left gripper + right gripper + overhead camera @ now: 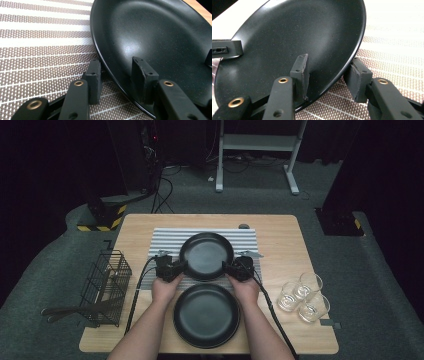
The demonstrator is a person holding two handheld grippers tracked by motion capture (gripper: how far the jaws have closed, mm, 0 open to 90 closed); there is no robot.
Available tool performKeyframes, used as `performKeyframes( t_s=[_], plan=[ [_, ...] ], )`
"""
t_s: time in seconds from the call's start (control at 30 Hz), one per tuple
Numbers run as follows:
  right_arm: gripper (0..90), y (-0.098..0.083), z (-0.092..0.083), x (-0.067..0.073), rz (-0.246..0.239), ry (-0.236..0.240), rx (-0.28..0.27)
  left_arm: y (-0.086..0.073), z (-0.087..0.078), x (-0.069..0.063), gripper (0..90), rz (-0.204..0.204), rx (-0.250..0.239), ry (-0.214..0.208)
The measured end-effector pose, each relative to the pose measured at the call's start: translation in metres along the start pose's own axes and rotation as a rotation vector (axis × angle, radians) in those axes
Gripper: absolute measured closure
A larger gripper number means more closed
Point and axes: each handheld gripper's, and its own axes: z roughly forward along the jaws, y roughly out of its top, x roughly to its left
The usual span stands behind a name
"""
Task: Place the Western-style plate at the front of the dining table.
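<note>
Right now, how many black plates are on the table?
2. One black plate is on the striped mat, with the left gripper and right gripper at its rim. The second plate is at the near edge, between the forearms. None seems hidden.

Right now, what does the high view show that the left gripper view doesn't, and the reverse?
The high view adds a near plate, three glasses at the right, a wire basket at the left, and the table.

The left gripper view adds the close detail: one jaw stands inside the far plate and the other outside its rim over the mat, with a gap at the rim.

Both share the far plate, the striped mat and the left gripper.
</note>
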Motion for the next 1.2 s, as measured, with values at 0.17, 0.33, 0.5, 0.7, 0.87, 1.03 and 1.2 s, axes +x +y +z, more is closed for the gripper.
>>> performKeyframes(
  t_s=[0.17,0.33,0.5,0.7,0.87,1.03,1.2],
  plan=[
    [55.5,-0.0002,-0.0002,0.0006,-0.005,-0.007,0.0,0.0003,0.0005,0.0005,61.3,-0.007,0.004,-0.004],
    [55.4,0.0001,-0.0002,-0.0004,0.006,-0.01,0.009,0.0002,0.0004,0.0004,61.2,-0.007,0.004,-0.002],
    [54.7,0.0004,0.001,-0.0005,0.017,-0.019,0.022,0.0005,0.0007,0.0005,61.2,-0.009,0.004,-0.004],
    [54.1,0.0004,0.001,0.0004,0.009,-0.029,0.022,0.0006,0.0007,0.0009,61.1,-0.008,0.005,-0.005],
    [53.6,-0.0001,0.0003,0.0022,-0.002,-0.045,0.018,0.0003,0.0007,-0.0001,61.0,-0.004,0.002,0.002],
    [53.4,-0.0002,-0.0007,0.0025,-0.006,-0.056,0.02,0.0002,0.0005,-0.0003,60.8,-0.004,0.0,0.004],
    [53.2,-0.0002,0.0,0.0039,-0.012,-0.082,0.017,0.0,0.0006,-0.0032,60.4,0.015,-0.011,0.032]
  ],
)
